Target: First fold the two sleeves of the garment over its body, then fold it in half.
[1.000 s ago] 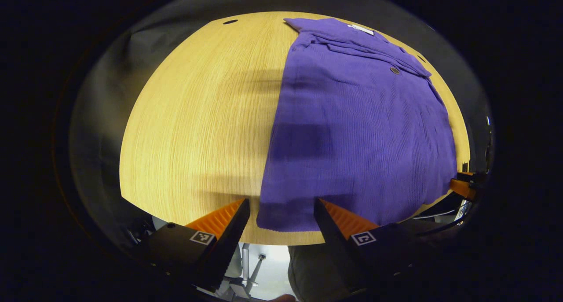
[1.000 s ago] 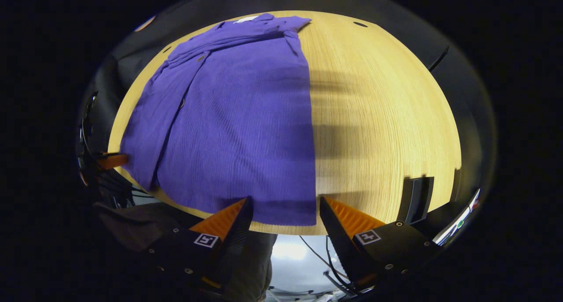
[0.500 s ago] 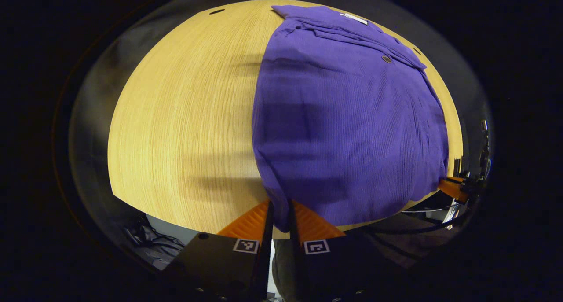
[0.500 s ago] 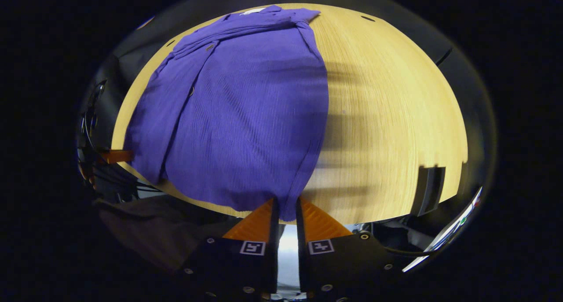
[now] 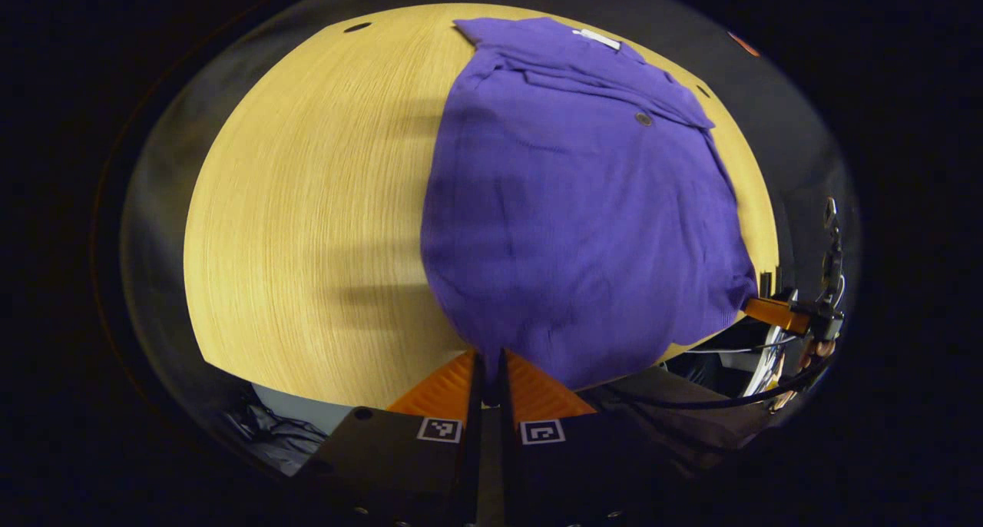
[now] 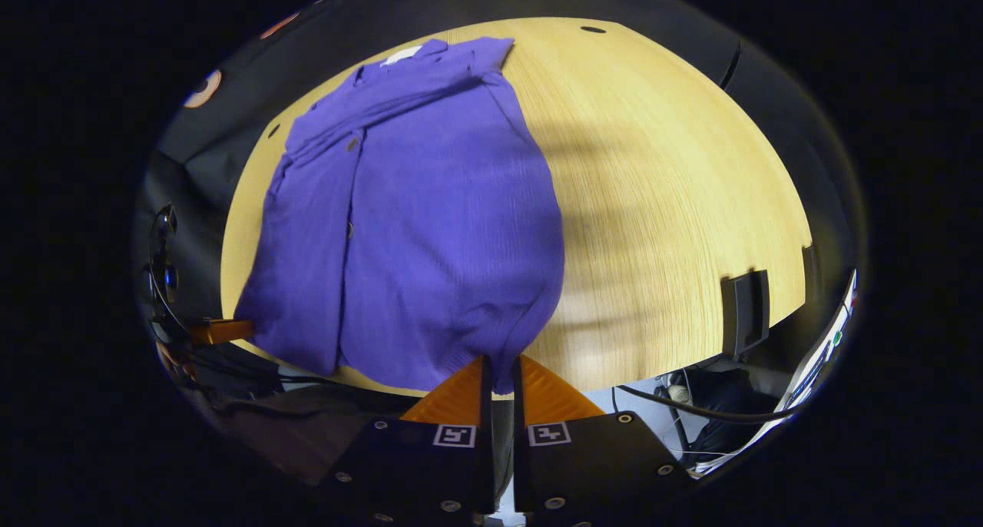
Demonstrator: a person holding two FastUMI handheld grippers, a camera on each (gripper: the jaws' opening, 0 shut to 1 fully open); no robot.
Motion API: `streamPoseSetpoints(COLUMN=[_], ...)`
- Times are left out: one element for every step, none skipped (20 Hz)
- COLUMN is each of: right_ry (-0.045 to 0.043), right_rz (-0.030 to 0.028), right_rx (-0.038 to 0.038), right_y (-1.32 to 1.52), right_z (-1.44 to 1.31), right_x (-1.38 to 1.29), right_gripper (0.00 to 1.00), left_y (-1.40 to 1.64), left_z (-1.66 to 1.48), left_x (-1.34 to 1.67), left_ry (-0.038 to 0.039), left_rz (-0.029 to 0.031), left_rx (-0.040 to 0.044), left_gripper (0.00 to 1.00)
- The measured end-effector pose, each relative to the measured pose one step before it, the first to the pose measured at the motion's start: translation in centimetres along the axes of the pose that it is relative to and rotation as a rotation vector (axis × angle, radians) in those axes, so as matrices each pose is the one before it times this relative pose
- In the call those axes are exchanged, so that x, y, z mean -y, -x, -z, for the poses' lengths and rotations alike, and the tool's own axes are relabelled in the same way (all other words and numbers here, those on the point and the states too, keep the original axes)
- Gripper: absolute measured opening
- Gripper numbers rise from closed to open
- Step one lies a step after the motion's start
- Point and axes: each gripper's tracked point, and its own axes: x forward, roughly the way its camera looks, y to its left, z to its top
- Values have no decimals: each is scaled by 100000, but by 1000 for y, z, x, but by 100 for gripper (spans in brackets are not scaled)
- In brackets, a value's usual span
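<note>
While each tool pinches a near hem corner of the purple shirt (image 5: 584, 227), left tool (image 5: 487, 373) and right tool (image 6: 498, 373) alike, the garment's long axis runs toward 12 o'clock across the bench (image 5: 307, 204), collar (image 6: 430, 54) farthest, so the half-fold likely carries the hem that way.

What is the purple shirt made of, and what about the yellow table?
The purple shirt looks like soft, matte woven or knit cloth: fine ribbed lines run down it and it sags where the fingers pinch its hem. The table looks like pale wood or wood-look laminate, going by its straight grain lines; which one is unclear.
</note>
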Motion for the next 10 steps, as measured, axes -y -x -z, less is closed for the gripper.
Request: streamPoseSetpoints(right_ry=[230,640,463,106,-392,-423,7,603,1183,1552], right_rz=[-125,165,453,266,-321,-99,224,785,651,597], right_rx=[2022,1836,1684,2071,1674,1819,1335,1487,1000,1555], right_y=[740,721,739,589,578,445,414,372,324,317], right_z=[-931,-918,-921,-957,-921,-1025,-911,-892,-853,-1197], right_x=[-540,-594,-474,-471,-670,-661,-456,-343,-331,-393], right_gripper=[10,10,10,10,10,10,10,10,10,10], left_y=[636,567,558,452,503,420,262,279,239,312], left_z=[-819,-966,-965,-1101,-882,-1089,-1076,-976,-987,-917], left_x=[336,242,205,291,161,137,-121,-62,-253,-47], left_ry=[-2128,-2039,-2121,-2131,-2348,-2396,-2269,-1874,-823,-1525], left_rz=[1881,1954,1725,1717,1575,1508,990,508,499,1231], left_rx=[812,767,819,1022,526,997,173,444,320,533], left_gripper=[13,13,14,13,13,14,14,13,13,13])
